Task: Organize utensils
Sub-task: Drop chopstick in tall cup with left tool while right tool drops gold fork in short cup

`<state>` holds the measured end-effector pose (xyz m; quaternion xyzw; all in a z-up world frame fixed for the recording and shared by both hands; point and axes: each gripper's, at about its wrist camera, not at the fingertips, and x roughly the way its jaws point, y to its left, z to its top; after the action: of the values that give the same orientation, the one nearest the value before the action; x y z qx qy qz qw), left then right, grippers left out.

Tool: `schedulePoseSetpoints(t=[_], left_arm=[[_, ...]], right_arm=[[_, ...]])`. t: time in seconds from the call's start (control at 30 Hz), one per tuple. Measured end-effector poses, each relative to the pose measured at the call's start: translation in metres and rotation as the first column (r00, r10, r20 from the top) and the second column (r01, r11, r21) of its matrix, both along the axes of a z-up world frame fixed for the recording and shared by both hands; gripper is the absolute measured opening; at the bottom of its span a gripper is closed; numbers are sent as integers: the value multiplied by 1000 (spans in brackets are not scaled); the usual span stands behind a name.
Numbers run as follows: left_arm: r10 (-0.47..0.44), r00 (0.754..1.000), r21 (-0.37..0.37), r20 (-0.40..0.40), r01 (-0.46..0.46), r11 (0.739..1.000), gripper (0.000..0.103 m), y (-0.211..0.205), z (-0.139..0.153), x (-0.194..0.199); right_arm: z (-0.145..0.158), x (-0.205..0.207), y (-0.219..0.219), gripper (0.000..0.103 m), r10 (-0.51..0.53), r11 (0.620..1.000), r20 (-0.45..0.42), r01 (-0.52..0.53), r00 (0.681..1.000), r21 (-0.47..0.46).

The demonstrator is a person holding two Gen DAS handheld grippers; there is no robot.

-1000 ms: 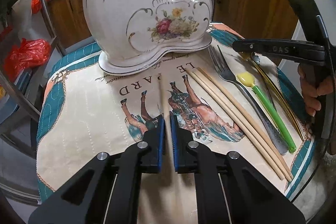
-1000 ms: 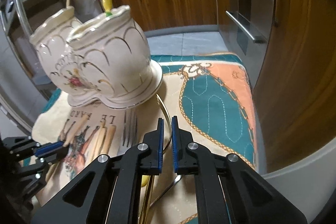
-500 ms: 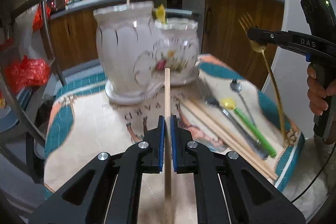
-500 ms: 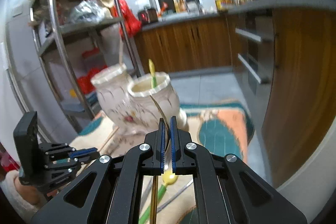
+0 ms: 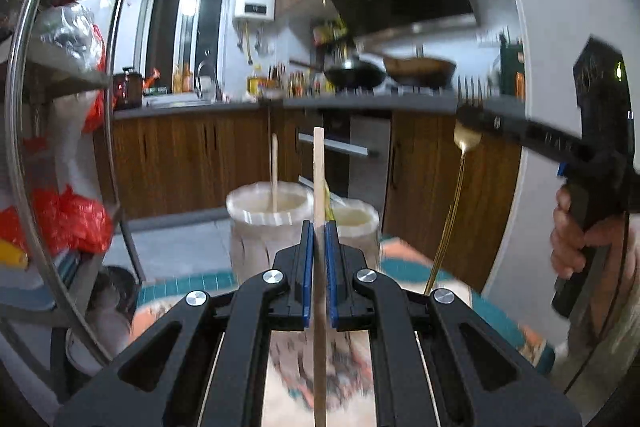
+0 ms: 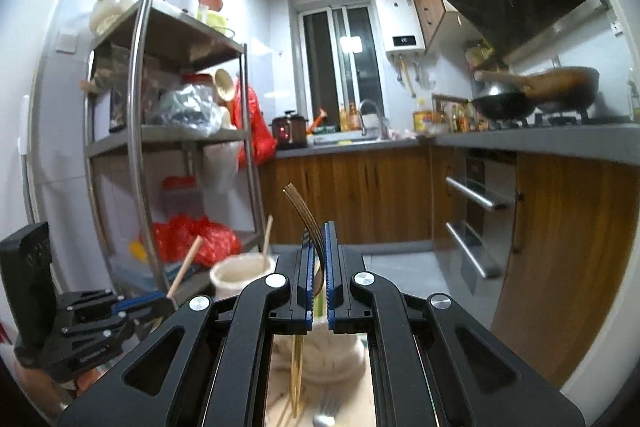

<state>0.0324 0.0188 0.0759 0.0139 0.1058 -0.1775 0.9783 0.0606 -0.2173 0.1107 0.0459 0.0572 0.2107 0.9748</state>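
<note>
My left gripper (image 5: 319, 243) is shut on a wooden chopstick (image 5: 319, 171) that stands upright through the jaws, high above the mat. Beyond it stands the white ceramic two-cup holder (image 5: 272, 227), with one chopstick (image 5: 274, 171) in its left cup. My right gripper (image 6: 318, 255) is shut on a gold fork (image 6: 304, 215), tines up and handle hanging down. In the left wrist view the right gripper (image 5: 484, 117) holds the fork (image 5: 456, 195) to the right of the holder. The holder (image 6: 240, 273) also shows in the right wrist view, below and left.
A metal shelf rack (image 6: 140, 147) with bags stands on the left. Wooden cabinets (image 6: 360, 195) and an oven (image 6: 476, 223) lie behind. The patterned mat (image 5: 496, 319) covers the table below. More utensils lie blurred on it (image 6: 324, 415).
Both grippers have lifted their utensils off the mat and risen well above the holder. The chopstick and the fork now stand upright, and the views have tilted up toward the kitchen.
</note>
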Motion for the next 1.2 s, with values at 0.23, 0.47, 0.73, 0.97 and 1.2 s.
schedulePoseSetpoints(t=[0.23, 0.47, 0.73, 0.97, 1.2], left_arm=[[35, 993, -101, 111, -24, 995, 6, 8, 53, 41], [110, 976, -151, 186, -82, 985, 6, 1, 79, 91], [180, 975, -105, 133, -167, 980, 6, -7, 47, 141], [205, 974, -103, 92, -195, 975, 6, 3, 19, 121], [229, 973, -69, 38, -226, 972, 6, 7, -2, 107]], right_arm=[[26, 23, 8, 6, -37, 998, 65, 33, 997, 60], [27, 51, -6, 6, -124, 978, 103, 104, 987, 182], [2, 81, -18, 6, -144, 965, 53, 129, 988, 227], [-24, 107, -4, 6, -71, 986, -95, 84, 993, 145], [-37, 109, 8, 6, -77, 992, -131, 90, 988, 94]])
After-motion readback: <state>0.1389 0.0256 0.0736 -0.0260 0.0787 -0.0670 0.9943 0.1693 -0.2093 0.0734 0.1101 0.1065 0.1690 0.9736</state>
